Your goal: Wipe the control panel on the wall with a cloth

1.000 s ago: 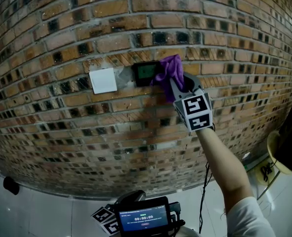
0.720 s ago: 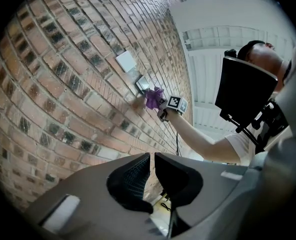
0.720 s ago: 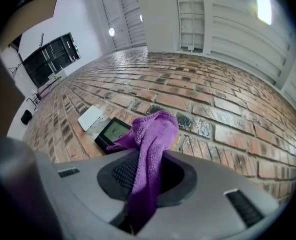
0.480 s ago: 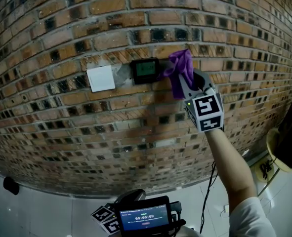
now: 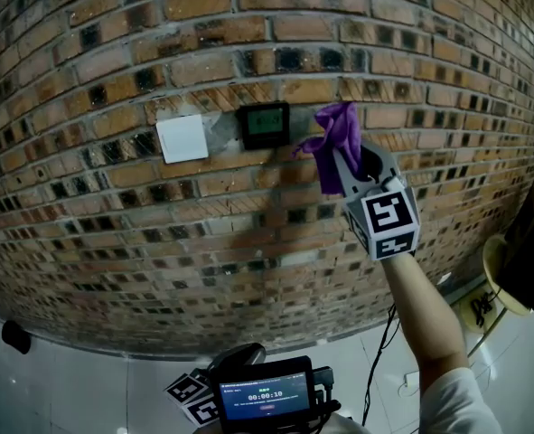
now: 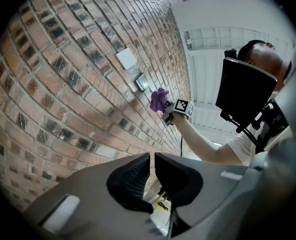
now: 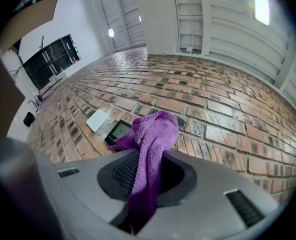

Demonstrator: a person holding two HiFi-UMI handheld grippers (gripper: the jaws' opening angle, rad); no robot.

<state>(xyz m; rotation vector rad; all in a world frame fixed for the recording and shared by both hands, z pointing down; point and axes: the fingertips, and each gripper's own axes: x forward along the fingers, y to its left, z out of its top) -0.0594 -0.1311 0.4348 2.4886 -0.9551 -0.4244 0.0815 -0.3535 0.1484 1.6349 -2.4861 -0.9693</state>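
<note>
The dark control panel with a green display is set in the brick wall, uncovered. My right gripper is shut on a purple cloth, held just right of the panel and slightly below it, off its face. In the right gripper view the cloth hangs from between the jaws, with the panel beyond it to the left. My left gripper is low near the floor, shut on nothing. From there the cloth and panel show far up the wall.
A white blank plate sits left of the panel, with grey mortar between them. A small timer screen rides by the left gripper. A black object and a yellow round thing stand at the right edge. A cable hangs below my arm.
The right gripper and its cloth have slid right and slightly down, off the panel's right edge. The panel's whole face now shows. The left gripper stayed put.
</note>
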